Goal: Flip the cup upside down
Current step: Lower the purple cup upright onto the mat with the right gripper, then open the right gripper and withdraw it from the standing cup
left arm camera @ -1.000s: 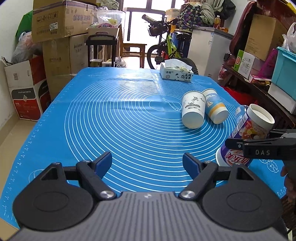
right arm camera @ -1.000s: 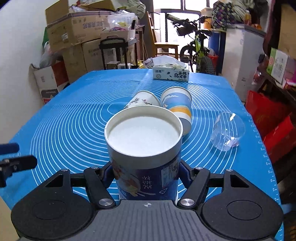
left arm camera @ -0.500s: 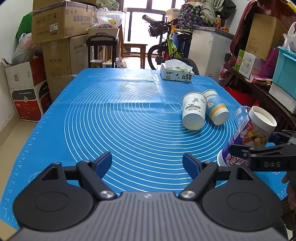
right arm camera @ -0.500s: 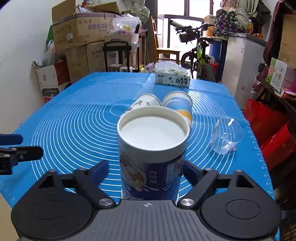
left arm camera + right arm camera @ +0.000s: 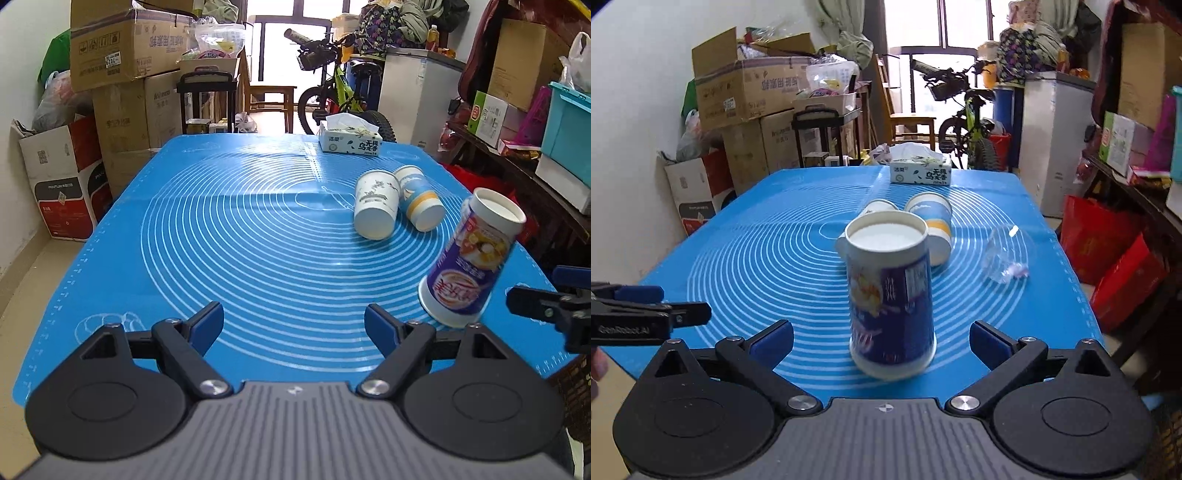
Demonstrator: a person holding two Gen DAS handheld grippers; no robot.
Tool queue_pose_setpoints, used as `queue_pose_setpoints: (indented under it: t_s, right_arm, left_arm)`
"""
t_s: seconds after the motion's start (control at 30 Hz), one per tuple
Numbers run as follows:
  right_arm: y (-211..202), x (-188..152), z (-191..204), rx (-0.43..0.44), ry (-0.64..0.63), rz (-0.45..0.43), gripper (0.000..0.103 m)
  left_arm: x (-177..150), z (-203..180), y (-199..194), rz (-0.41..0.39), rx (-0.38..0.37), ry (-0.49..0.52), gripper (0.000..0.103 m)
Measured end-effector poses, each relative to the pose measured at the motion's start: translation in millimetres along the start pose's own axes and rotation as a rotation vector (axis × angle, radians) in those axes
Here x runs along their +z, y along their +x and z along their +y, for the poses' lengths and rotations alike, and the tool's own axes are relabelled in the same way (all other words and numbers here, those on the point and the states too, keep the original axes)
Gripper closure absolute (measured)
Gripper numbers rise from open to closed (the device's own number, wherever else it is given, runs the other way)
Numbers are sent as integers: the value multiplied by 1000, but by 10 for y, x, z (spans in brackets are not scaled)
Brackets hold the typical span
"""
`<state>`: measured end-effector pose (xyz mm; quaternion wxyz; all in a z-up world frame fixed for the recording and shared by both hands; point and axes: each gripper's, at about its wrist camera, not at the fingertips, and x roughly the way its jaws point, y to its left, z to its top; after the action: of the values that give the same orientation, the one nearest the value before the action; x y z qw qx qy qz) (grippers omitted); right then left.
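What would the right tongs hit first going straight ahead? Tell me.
The purple cup, standing base-up on the blue mat, centred between the open right tongs. Behind it lie two paper cups, though depth there is hard to judge.

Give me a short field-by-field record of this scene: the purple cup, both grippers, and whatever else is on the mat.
purple cup: upside down on the blue mat, white base up, free of both grippers
right gripper: open, fingers either side of the cup, not touching
left gripper: open, empty
other cups: white paper cup and blue-and-yellow cup on their sides; clear cup lying right
tissue box: far end
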<state>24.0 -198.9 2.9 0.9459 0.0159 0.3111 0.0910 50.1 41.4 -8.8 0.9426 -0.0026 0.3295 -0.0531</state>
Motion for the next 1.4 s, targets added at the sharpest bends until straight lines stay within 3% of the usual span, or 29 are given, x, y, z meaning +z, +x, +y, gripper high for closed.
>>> queue_pose_setpoints:
  t_s: [0.2, 0.5, 1.4]
  right_arm:
    - [-279, -88, -11, 0, 48, -12, 0]
    - [-589, -202, 147, 7, 6, -38, 0]
    - [-798, -252, 254, 8, -29, -47, 0]
  left_arm:
    - [-87, -76, -204, -11, -1, 19, 20]
    - [-191, -175, -447, -36, -4, 37, 20]
    - [-270, -241, -605, -62, -10, 53, 20]
